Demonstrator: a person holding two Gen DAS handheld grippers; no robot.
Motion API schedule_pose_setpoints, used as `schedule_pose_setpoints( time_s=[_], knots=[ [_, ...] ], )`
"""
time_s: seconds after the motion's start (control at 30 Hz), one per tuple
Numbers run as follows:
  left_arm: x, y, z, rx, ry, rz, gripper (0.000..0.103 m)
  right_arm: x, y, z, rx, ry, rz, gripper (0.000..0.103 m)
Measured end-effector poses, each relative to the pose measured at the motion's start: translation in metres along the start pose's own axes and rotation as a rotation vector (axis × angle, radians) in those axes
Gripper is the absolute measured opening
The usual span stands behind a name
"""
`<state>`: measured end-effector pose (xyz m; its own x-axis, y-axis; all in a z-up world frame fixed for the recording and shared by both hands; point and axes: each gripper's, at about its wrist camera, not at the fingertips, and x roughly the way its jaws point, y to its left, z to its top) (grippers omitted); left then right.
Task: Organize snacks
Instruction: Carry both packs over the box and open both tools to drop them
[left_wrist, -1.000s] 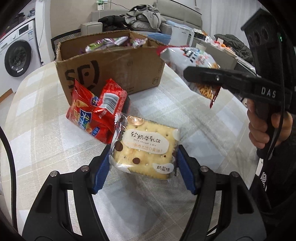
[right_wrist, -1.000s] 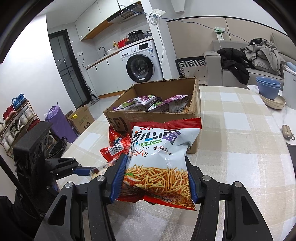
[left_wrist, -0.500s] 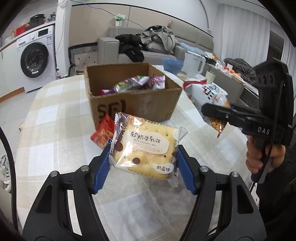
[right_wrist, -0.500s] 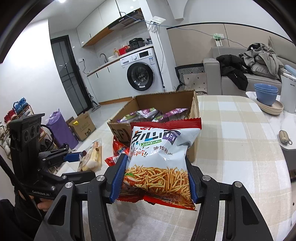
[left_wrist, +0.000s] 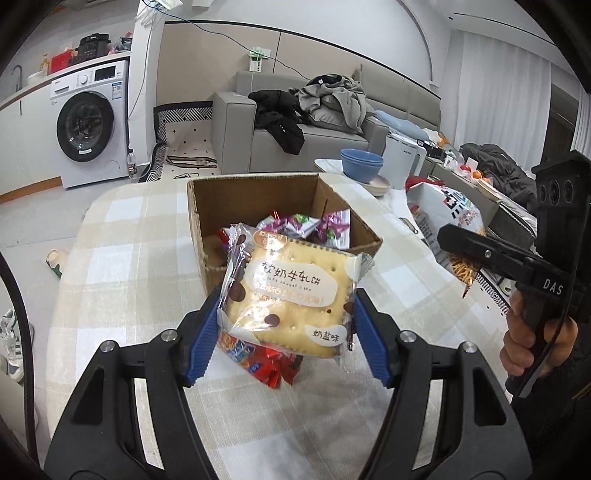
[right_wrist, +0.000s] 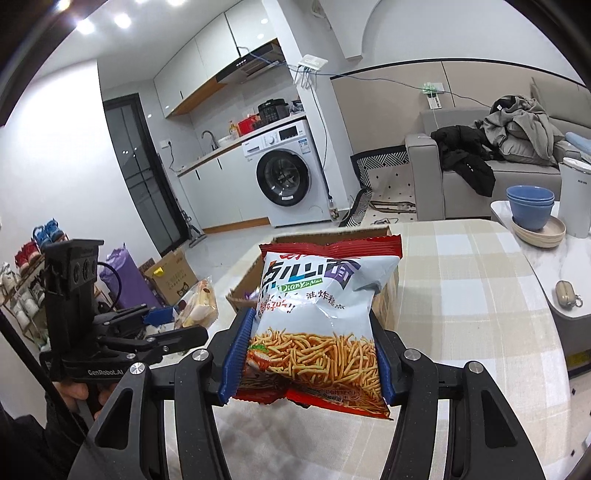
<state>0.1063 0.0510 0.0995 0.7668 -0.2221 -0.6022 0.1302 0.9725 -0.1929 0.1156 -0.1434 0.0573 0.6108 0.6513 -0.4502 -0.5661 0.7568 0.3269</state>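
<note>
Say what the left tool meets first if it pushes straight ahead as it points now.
Probably the cardboard box. The left tool, shut on the cracker packet, points at its near wall and open top. Depth is unclear; it may clear the rim and meet the purple snack packets inside.

- We see a bright, evenly lit room; ceiling spotlights (right_wrist: 122, 20) blow out to white at the upper left of the right wrist view.
- Shadows under the held packets are soft and faint.
- Strong fisheye bending curves walls and door frames, and black vignette fills the corners.
- Near packets are sharp; the shoe rack (right_wrist: 22, 266) at the edge is smeared.
</note>
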Motion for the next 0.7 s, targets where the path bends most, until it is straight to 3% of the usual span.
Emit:
schedule_pose_setpoints(
  time_s=[0.2, 0.7],
  knots=[
    [0.015, -0.002, 0.03, -0.016, -0.007, 0.034, 0.065, 0.007, -0.002, 0.018, 0.02, -0.022, 0.004, 0.057],
    [0.052, 0.006, 0.053, -0.044, 0.018, 0.065, 0.065, 0.046, 0.001, 0.032, 0.002, 0.032, -0.028, 0.057]
  ],
)
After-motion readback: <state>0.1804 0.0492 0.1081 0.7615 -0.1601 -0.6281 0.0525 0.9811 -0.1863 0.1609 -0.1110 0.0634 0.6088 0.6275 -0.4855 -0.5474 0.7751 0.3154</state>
